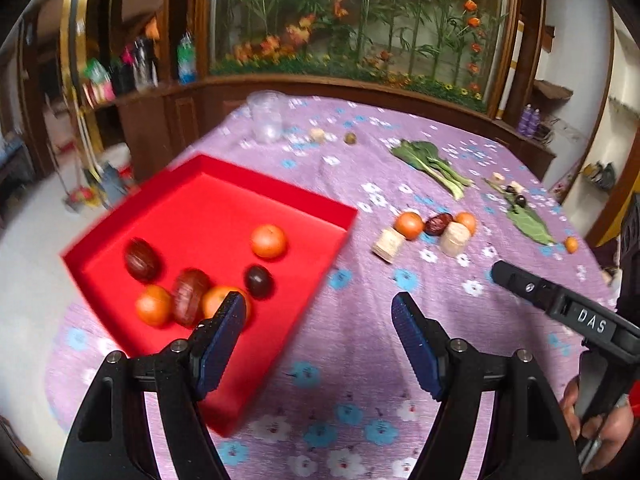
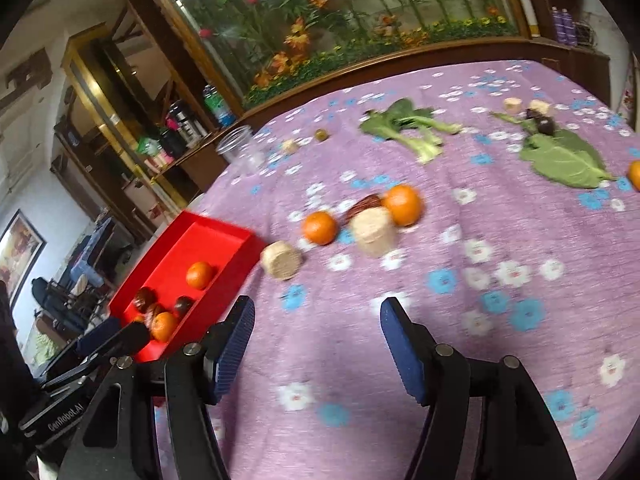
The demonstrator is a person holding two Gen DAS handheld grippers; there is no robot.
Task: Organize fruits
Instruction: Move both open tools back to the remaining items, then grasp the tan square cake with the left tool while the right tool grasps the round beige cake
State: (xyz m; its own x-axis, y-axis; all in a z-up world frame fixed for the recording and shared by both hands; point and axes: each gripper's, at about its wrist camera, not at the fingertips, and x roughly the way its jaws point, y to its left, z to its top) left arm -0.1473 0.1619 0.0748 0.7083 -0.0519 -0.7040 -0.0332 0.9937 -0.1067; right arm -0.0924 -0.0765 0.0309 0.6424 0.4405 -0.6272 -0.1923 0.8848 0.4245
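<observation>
Both claws are empty right now. The left gripper (image 1: 318, 312) is spread wide with nothing between the pads, hanging over the near corner of the red tray (image 1: 280, 200). The right gripper (image 2: 318, 316) is also parted with only tablecloth (image 2: 500, 232) in the gap.

What could go wrong, as I see it: the loose fruit sits in a tight bunch. From the right claw, at about 12 o'clock, there's a near orange (image 2: 319, 227), a cork-like stub (image 2: 374, 230) just right of it, a date (image 2: 362, 205) tucked behind, and a far orange (image 2: 402, 205) touching the stub. Come in sloppy and a finger bumps the stub or rolls an orange off across the cloth. Round fruit squirts out of a pinch too. Another stub (image 2: 281, 260) at 11 o'clock is closer still and not fruit, so easy to grab by mistake.

Tray risk: it sits at the table edge at 10 o'clock from the right claw, already holding three oranges, two dates and a dark plum (image 1: 259, 280). A nudge from the left claw could shove it.

Farther out, more fruit: a lone orange (image 2: 634, 176) at 2 o'clock, dark plums (image 2: 542, 120) beyond a leaf (image 2: 564, 160), and a small green fruit (image 2: 321, 134) near the far rim.
</observation>
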